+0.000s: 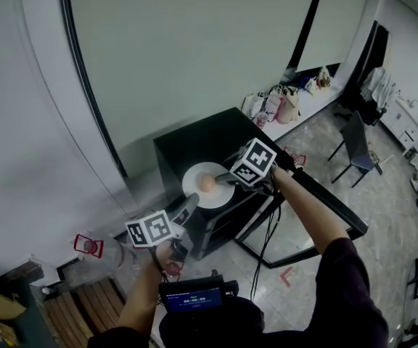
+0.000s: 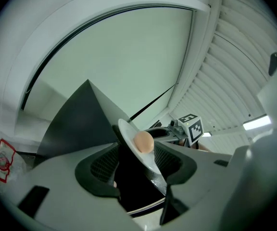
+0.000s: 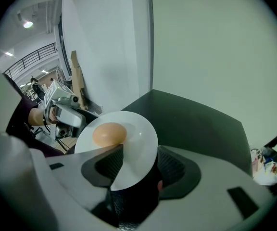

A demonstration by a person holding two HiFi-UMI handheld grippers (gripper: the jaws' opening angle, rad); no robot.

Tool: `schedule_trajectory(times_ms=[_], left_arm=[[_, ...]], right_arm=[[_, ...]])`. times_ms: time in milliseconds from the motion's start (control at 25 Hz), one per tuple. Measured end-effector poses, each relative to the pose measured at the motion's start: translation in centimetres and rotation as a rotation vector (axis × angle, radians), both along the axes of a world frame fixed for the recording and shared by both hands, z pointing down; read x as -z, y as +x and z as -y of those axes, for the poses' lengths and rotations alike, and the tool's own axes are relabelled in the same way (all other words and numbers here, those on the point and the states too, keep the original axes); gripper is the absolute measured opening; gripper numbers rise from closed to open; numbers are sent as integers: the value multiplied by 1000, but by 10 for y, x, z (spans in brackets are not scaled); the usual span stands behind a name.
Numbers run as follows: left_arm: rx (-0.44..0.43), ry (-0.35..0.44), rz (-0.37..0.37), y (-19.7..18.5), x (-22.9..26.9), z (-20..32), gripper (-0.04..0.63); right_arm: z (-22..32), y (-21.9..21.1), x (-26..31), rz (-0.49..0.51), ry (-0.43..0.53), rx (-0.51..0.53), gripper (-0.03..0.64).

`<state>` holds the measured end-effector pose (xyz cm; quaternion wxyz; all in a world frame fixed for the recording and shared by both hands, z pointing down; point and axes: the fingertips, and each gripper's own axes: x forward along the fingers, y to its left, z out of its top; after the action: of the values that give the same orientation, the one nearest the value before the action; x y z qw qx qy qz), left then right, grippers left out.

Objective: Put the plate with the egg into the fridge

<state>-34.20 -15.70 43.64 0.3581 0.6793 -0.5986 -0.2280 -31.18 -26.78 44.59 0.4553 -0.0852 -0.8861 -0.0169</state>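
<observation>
head view looks steeply down; gripper views face each other closely, sharing the plate (image 1: 194,174) and egg (image 1: 207,184).

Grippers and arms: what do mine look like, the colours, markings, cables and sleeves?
The left gripper and right gripper both have pale grey bodies, black ribbed pads and a cube of black-and-white square markers. A black cable hangs below the right one. The right arm wears a dark maroon sleeve, pushed up.
</observation>
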Motion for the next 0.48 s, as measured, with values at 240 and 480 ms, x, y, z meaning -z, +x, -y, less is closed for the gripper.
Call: schedule_trajectory(times_ms=[240,480], left_arm=[[8,-11,-35,0,0,-3,199],[38,-14,-97,-4,-4,-13,96]], right_arm=[[-17,-7,4,8,1,47,229],[-29,-9,4,24,6,66,227]])
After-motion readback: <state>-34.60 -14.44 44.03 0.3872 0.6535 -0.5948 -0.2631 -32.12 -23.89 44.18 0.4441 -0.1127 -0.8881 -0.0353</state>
